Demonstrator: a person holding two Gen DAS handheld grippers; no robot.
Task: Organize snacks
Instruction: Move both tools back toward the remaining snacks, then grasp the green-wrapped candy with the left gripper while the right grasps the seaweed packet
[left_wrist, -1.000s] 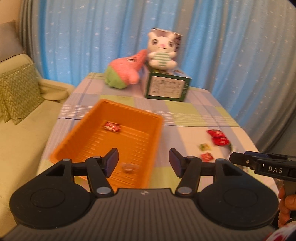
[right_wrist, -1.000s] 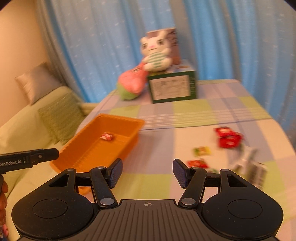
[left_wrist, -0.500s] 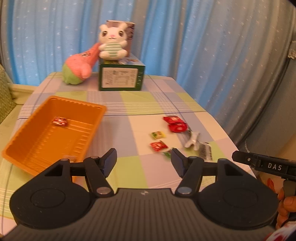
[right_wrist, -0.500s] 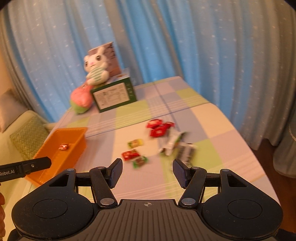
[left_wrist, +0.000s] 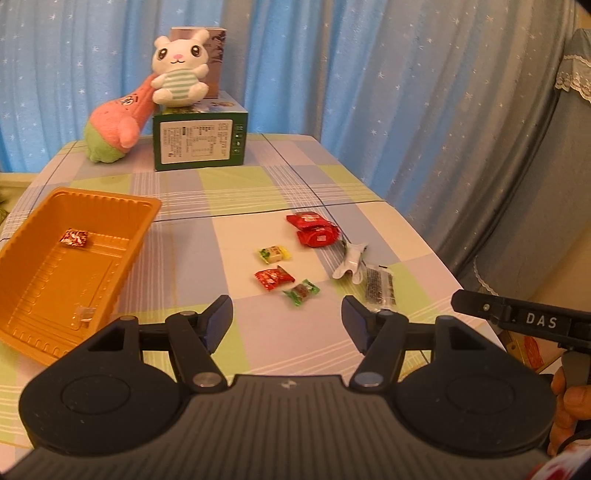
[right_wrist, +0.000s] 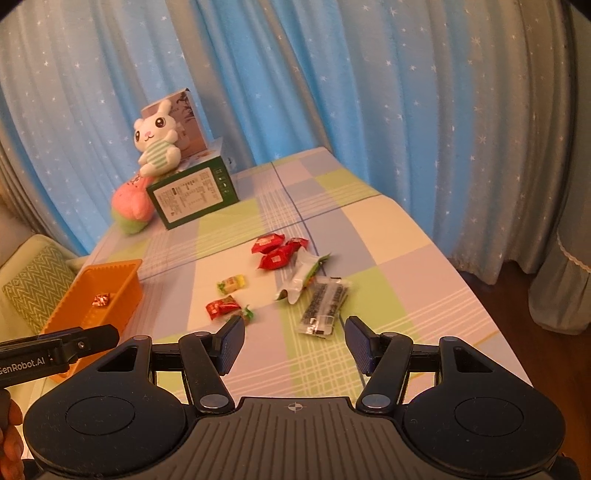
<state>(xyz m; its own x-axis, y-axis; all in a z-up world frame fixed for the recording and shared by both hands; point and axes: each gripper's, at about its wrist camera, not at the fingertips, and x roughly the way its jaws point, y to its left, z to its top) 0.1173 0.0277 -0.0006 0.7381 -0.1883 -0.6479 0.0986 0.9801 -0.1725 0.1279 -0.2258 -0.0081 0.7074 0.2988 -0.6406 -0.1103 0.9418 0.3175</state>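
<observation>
An orange tray (left_wrist: 146, 218) (right_wrist: 129, 291) lies at the table's left with one red-wrapped candy (left_wrist: 75, 237) (right_wrist: 101, 299) inside. Loose snacks lie to its right: two red packets (left_wrist: 314, 229) (right_wrist: 277, 251), a yellow-green candy (left_wrist: 273, 254) (right_wrist: 231, 284), a red candy (left_wrist: 273, 277) (right_wrist: 221, 308), a green candy (left_wrist: 302, 291), a white-green wrapper (left_wrist: 351, 260) (right_wrist: 303, 275) and a clear dark packet (left_wrist: 378, 286) (right_wrist: 325, 304). My left gripper (left_wrist: 287, 319) hangs open and empty just short of the candies. My right gripper (right_wrist: 294, 341) stands open and empty before the dark packet.
A green box (left_wrist: 199, 142) (right_wrist: 192, 194) with a white plush rabbit (left_wrist: 179, 72) (right_wrist: 157, 142) on top and a pink-green plush (left_wrist: 114, 127) (right_wrist: 133, 208) stand at the table's far end. Blue curtains hang behind. A sofa cushion (right_wrist: 33, 273) lies left. The table's right edge drops off near the packets.
Both grippers have swung right, from over the orange tray to the loose snacks. The left jaws stand slightly wider than a second ago. Nothing was picked up.
</observation>
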